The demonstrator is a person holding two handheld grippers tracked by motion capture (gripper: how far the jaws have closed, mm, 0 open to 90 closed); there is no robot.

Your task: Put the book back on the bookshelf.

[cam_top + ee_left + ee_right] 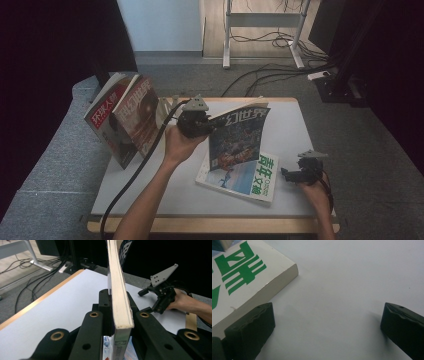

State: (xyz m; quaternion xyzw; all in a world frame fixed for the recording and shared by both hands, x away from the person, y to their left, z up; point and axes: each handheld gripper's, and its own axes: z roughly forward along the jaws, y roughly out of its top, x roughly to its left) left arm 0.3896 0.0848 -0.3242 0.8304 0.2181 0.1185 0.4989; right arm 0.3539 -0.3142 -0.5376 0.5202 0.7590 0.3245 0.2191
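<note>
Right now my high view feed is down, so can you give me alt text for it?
The left hand-held gripper holds a magazine lifted above a green-lettered magazine lying flat on the white table. The right hand-held gripper rests open beside that flat one, and more magazines stand upright at left.

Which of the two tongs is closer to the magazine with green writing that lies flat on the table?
The right tongs: they rest open on the table just beside the flat magazine, near its corner. The left tongs are raised farther back, clamping another magazine upright.
</note>
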